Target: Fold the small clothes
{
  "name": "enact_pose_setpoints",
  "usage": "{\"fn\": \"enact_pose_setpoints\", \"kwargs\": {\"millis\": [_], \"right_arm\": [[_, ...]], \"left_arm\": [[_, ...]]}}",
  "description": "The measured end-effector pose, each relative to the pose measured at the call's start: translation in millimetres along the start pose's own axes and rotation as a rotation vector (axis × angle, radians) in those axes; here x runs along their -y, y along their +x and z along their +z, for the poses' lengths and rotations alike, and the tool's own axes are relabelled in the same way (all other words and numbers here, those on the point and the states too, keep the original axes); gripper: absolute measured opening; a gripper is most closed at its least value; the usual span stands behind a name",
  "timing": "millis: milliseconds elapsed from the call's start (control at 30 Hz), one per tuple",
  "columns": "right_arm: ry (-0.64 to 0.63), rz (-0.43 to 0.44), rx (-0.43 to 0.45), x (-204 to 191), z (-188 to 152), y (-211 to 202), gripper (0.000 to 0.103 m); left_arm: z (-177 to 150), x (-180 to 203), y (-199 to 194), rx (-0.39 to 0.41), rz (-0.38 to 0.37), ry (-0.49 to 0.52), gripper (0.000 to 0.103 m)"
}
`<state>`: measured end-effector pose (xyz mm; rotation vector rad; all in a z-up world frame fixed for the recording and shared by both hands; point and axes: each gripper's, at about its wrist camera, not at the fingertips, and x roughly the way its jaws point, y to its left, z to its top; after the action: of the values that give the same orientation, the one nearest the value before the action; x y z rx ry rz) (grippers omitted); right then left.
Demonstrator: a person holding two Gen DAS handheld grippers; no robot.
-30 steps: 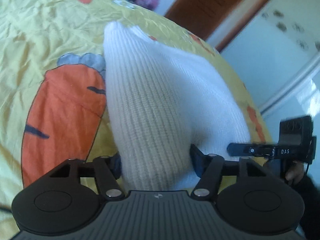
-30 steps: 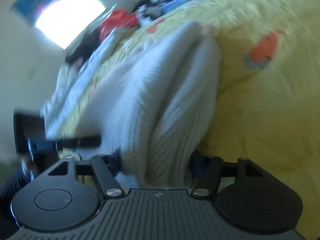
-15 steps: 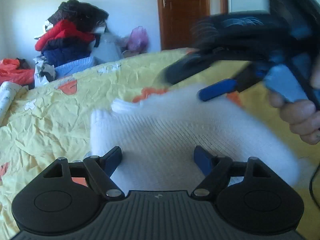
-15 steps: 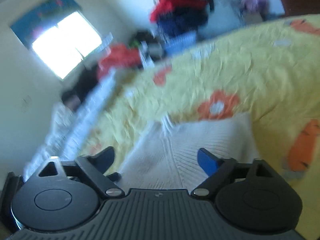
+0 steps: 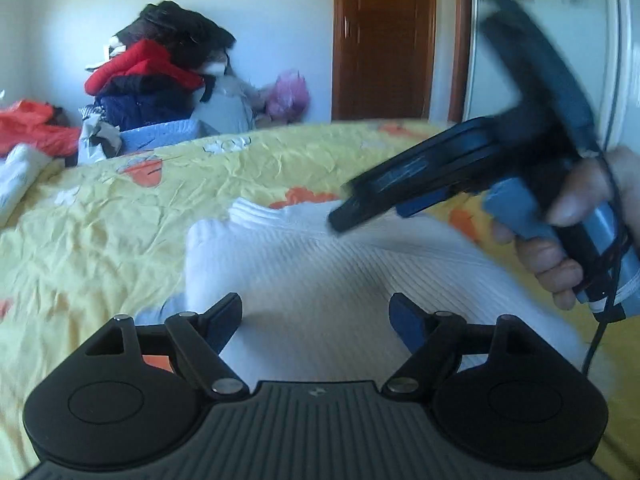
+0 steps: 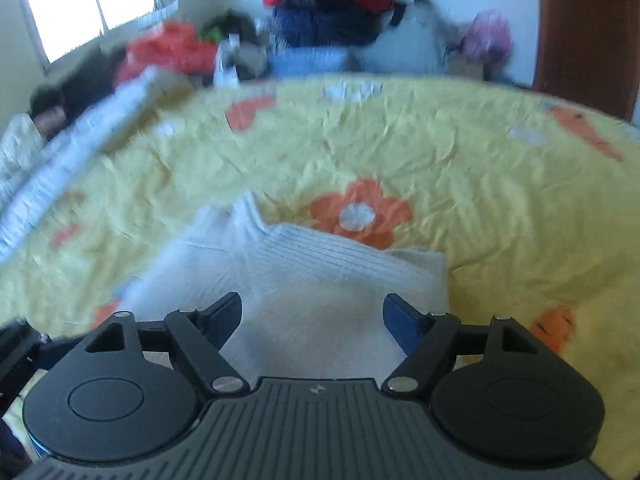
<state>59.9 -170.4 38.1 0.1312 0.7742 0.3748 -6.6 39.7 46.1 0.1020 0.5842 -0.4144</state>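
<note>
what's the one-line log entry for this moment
left gripper: open, empty | right gripper: open, empty | sweater: folded, lying on bedsheet

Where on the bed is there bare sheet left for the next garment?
Bare yellow sheet lies right of and beyond the white knit, around the orange flower. Crowded: the far edge by the clothes pile.

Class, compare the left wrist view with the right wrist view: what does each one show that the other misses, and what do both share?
Only the left wrist view shows the hand holding the right claw above the white knit garment. Only the right wrist view shows the window and the orange flower print. Both share the garment, the yellow bedsheet and the clothes pile.
</note>
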Motion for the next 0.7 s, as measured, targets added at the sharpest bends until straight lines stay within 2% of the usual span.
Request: {"fn": "enact_pose_setpoints", "kwargs": {"millis": [67,133,200,267,333,433,533,600,700], "right_arm": [[0.046,0.101,0.080,0,-18,-36,0.090],[0.056,0.149,0.089,-3,-36,-48,0.091],[0.054,0.117,0.024,-3,-54,-32,0.088],[-0.047,0.073,0.071,-2,-72,-19,0.088],[-0.058,0.045,0.061,-6,-71,-20,0.088],[-0.056,-0.007,0.031,-16,-63,-37,0.080],[-0.046,-0.002,0.124,-22,-78,-84,0.087],[-0.041,-0.010,0.197,-20,-98,-113,0.103],[-0.013,-0.059,0.220,-13,-135,-135,0.103]], "left_arm": [[-15,-4,-16,0.005,-0.005,-0.013,0.081],[-25,2,-15,0.004,0.023,0.025,0.082],[-30,9,-8,0.015,0.044,0.041,0.084],[-27,12,3,0.018,0.052,0.038,0.087],[-26,14,5,0.019,0.064,0.037,0.088],[-24,8,-13,0.012,0.073,0.027,0.087],[-36,-4,-59,0.089,0.099,0.000,0.088],[-48,-12,-84,0.134,0.129,-0.021,0.088],[-65,-16,-98,0.143,0.187,-0.053,0.088]]}}
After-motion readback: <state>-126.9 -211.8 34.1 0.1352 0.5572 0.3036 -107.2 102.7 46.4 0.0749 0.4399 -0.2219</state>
